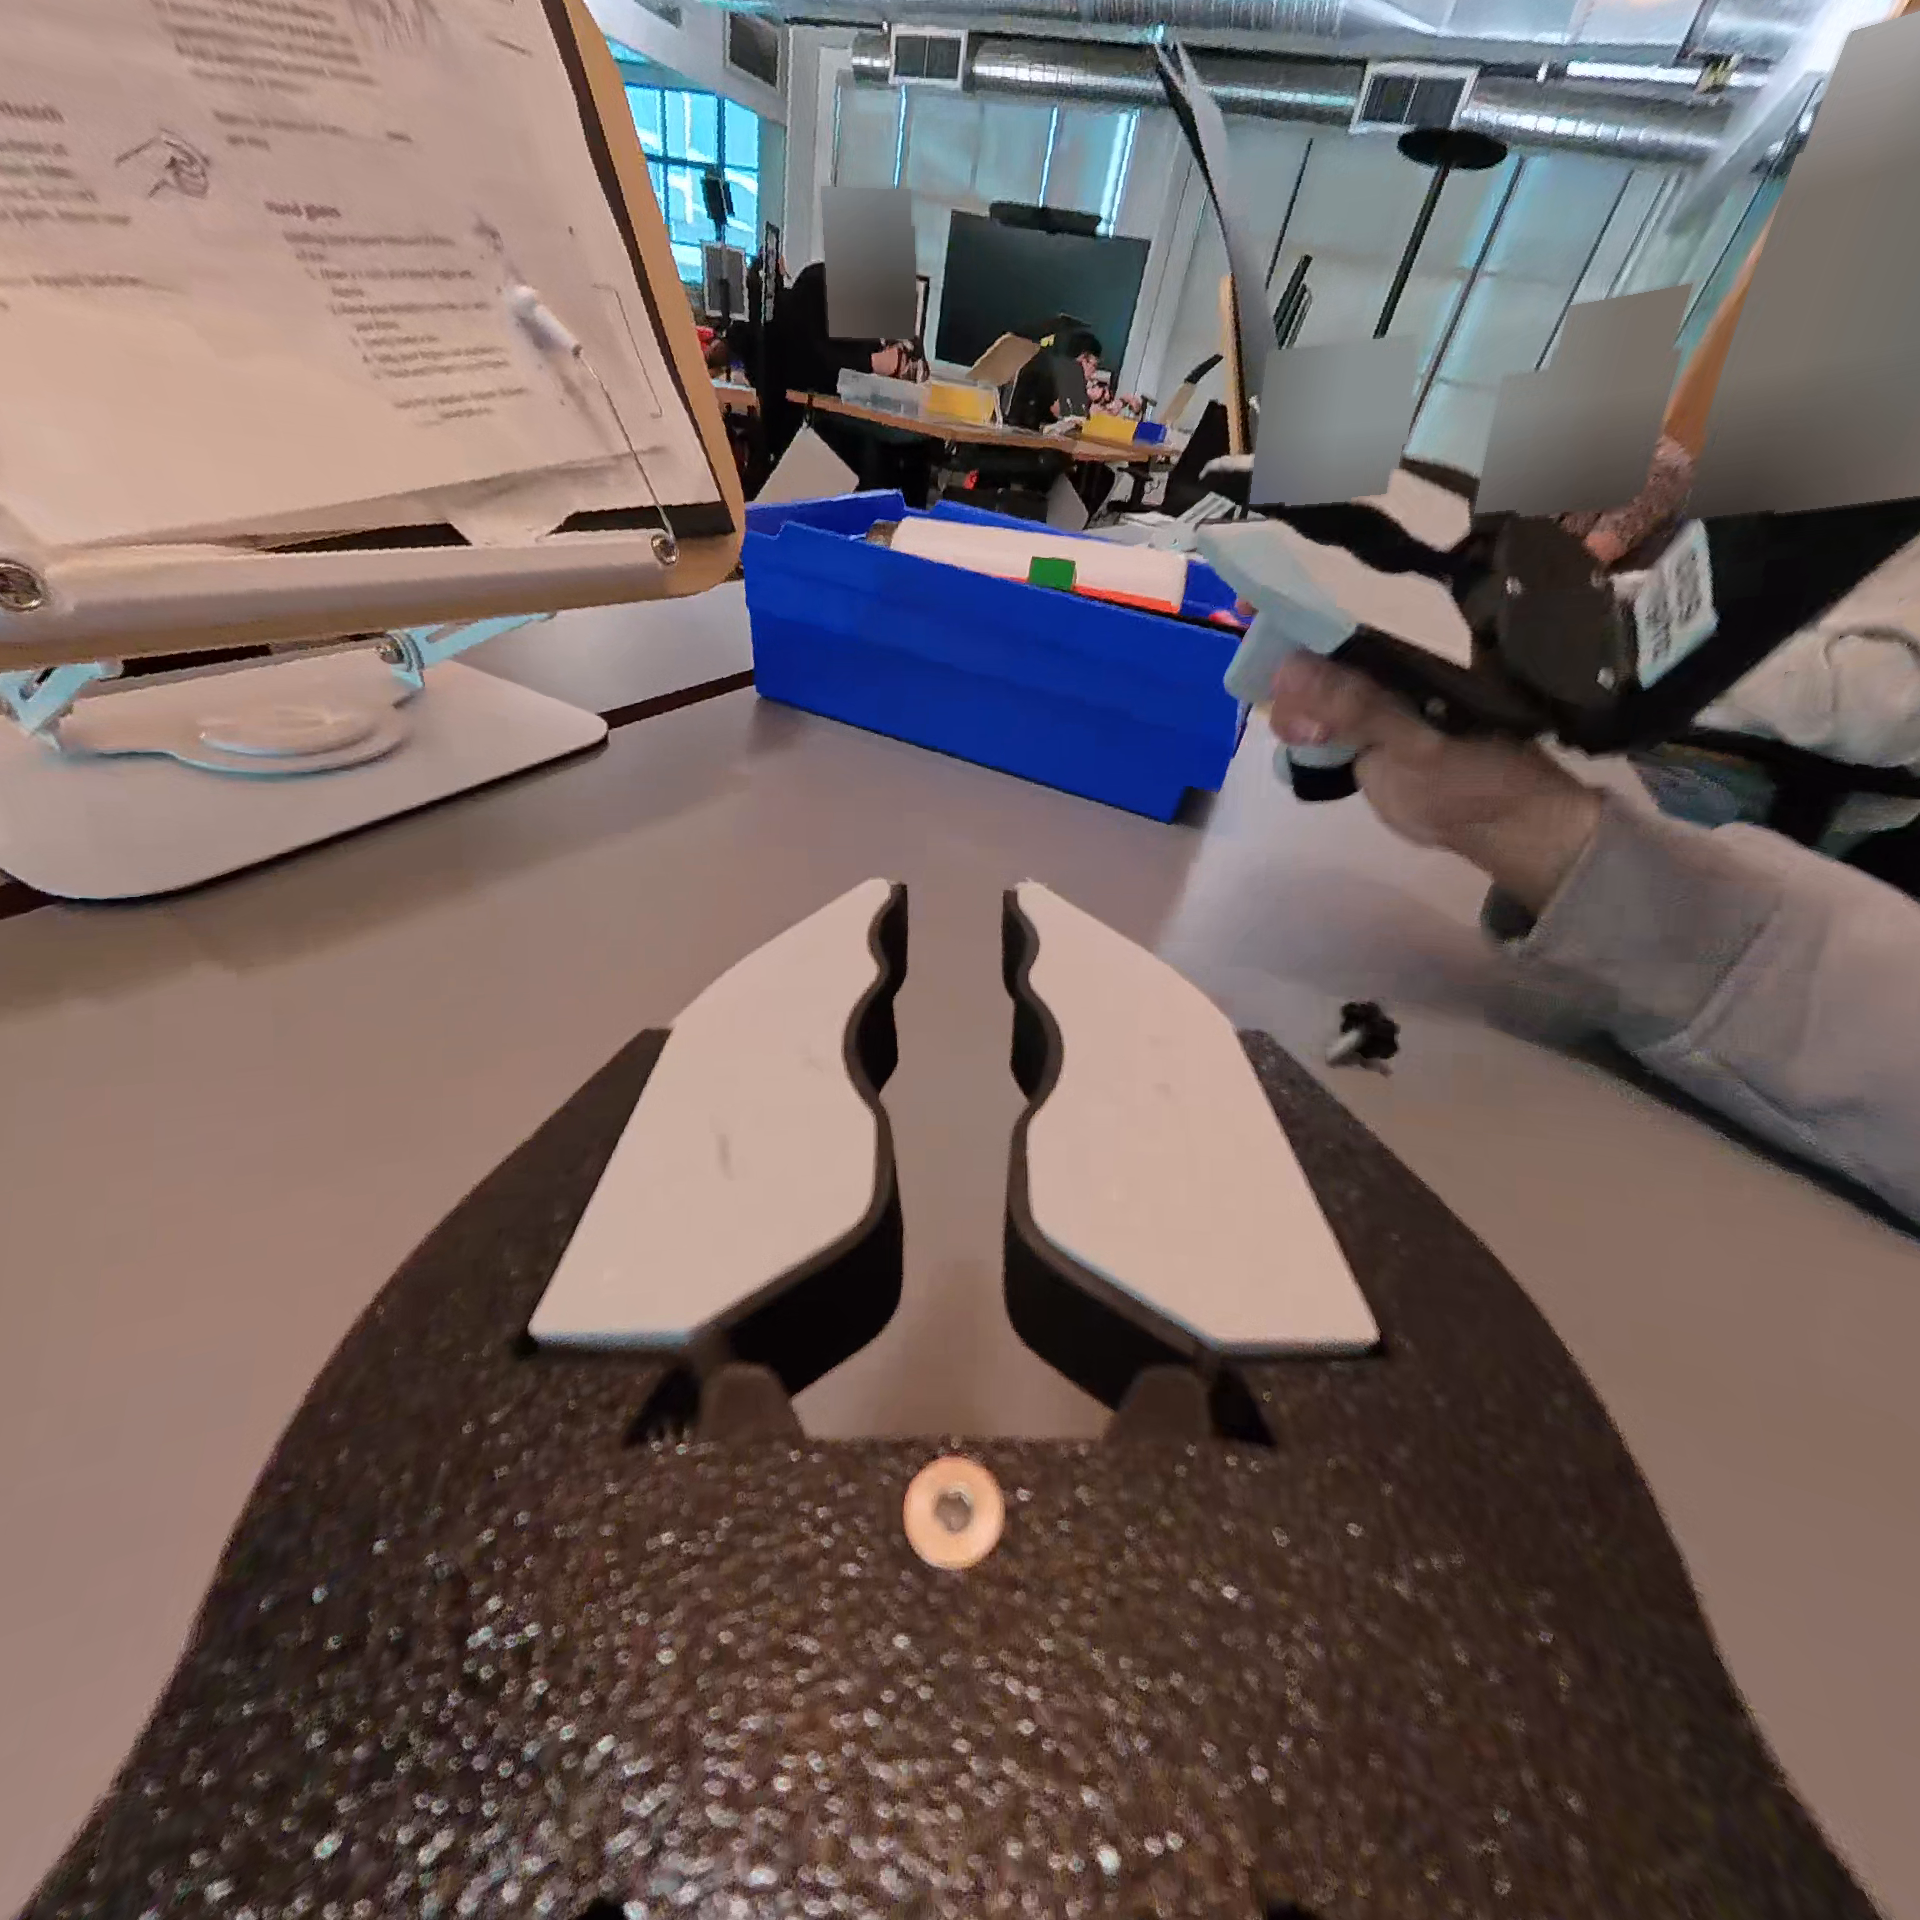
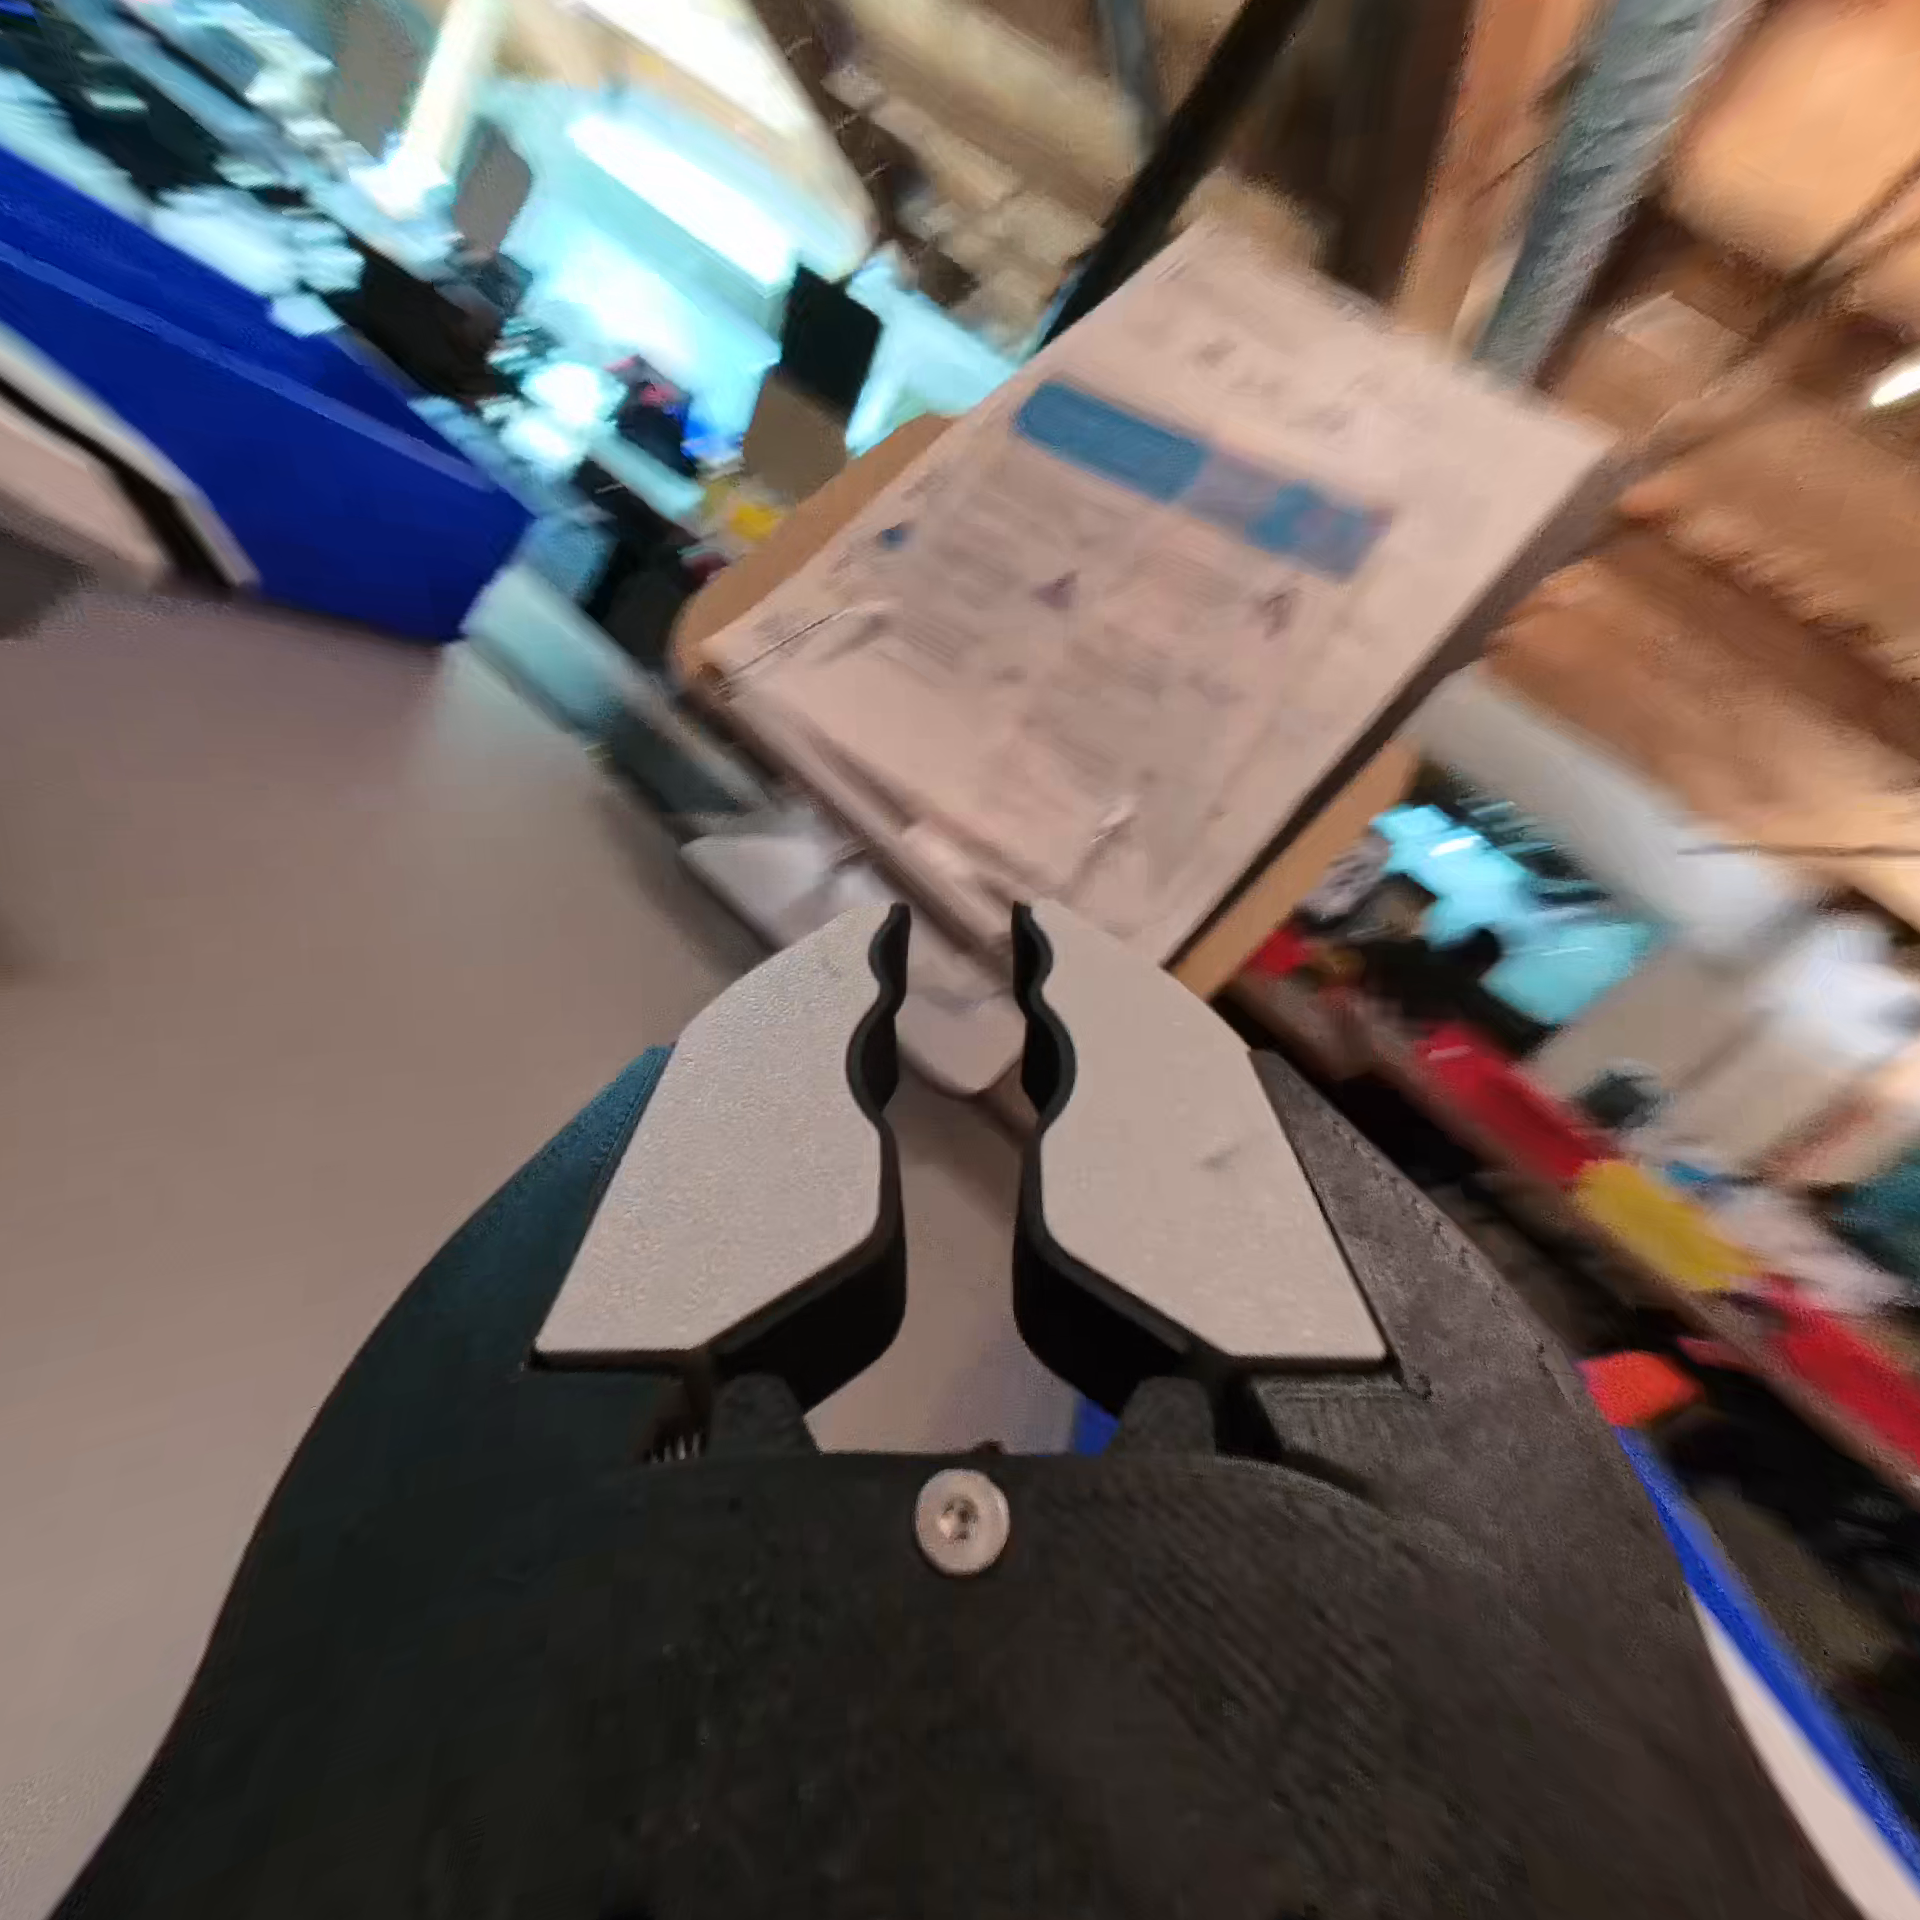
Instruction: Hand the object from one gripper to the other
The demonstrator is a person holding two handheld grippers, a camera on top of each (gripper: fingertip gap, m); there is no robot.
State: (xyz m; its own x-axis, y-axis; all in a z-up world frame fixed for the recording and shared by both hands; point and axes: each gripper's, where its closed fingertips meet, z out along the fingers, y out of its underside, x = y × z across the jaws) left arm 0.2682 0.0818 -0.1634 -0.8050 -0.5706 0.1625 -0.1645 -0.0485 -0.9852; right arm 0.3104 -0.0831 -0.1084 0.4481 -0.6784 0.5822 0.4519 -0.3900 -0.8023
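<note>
Nearest the lens, we are holding the left gripper (image 1: 954, 894) level and low over the grey table (image 1: 312, 1091), its jaws slightly parted with nothing between them. We are judging that the small black object (image 1: 1366, 1034) lying on the table just right of the fingers must be picked up first, so approach it squarely and close on its middle. Farther off, we are holding the right gripper (image 2: 958, 914) raised and tilted beside the blue bin (image 1: 977, 665), jaws likewise parted and empty.
</note>
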